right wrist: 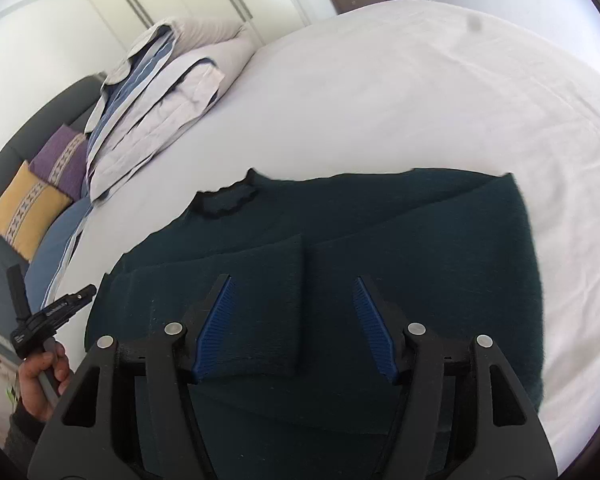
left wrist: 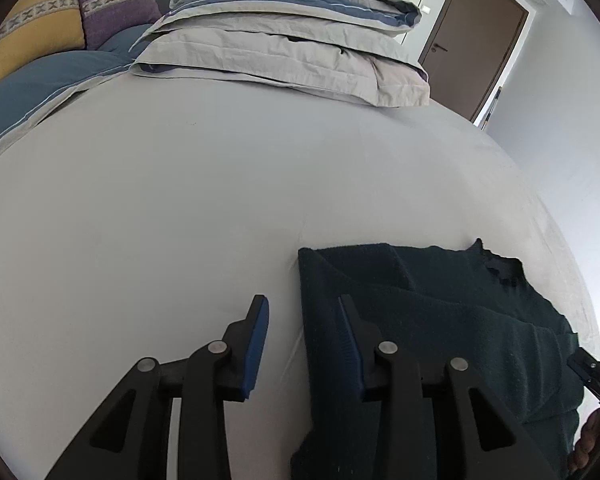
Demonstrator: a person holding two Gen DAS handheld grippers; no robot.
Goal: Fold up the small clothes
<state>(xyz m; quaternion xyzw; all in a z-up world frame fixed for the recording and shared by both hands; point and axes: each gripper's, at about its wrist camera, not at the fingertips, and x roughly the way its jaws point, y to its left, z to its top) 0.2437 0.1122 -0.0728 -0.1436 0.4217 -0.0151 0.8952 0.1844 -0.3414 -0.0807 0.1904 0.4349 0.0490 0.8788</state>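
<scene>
Both grippers empty. Left gripper [left wrist: 303,316]: jaws partly apart, straddling the left edge of the sweater [left wrist: 440,320], not gripping. Right gripper [right wrist: 294,312]: jaws wider apart, above the sweater's folded sleeve. Sweater lies flat on the bed [left wrist: 180,184].

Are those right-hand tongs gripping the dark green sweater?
No, the right tongs stand open above the dark green sweater, their blue pads apart with nothing pinched between them.

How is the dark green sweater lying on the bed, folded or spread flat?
Partly folded: on the dark green sweater both sleeves lie folded across the body, collar still showing.
</scene>
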